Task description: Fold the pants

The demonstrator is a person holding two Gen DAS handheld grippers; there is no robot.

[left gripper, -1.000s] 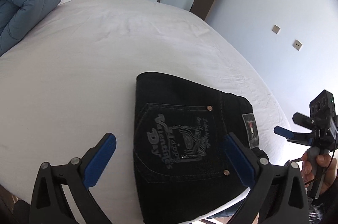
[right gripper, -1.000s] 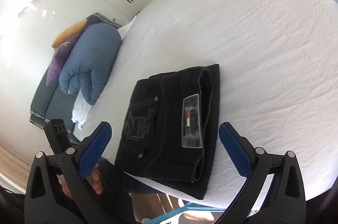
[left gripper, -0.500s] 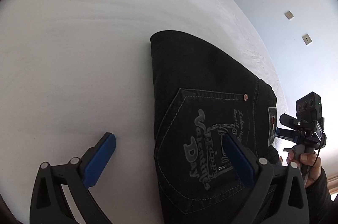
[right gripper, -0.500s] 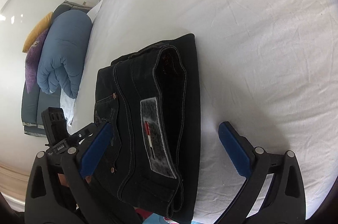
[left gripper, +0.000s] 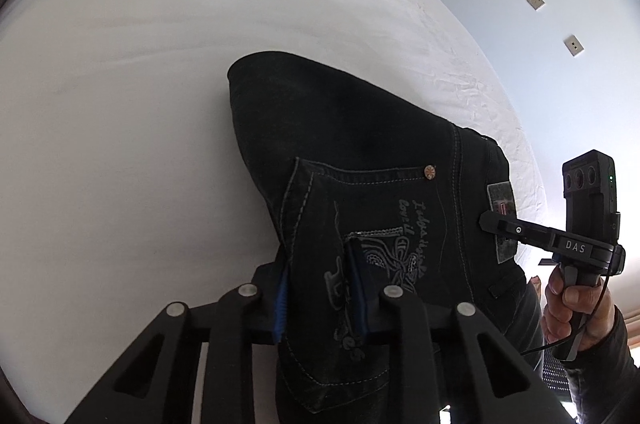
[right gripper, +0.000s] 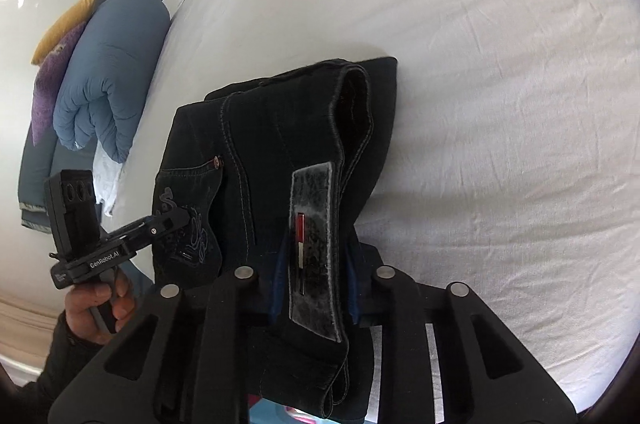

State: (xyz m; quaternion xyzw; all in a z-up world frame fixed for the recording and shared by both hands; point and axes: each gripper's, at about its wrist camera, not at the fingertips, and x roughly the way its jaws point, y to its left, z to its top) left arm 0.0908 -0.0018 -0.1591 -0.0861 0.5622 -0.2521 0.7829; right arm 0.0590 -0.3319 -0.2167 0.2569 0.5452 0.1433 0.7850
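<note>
Denim pants [left gripper: 360, 151], thick, heavy and floppy, seem best held at the near edge, where left gripper [left gripper: 320, 288] and right gripper [right gripper: 316, 264] are clamped.

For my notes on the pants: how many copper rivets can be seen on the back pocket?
1. The rivet sits at the pocket's upper right corner on the pants; others may be hidden by the left gripper.
</note>
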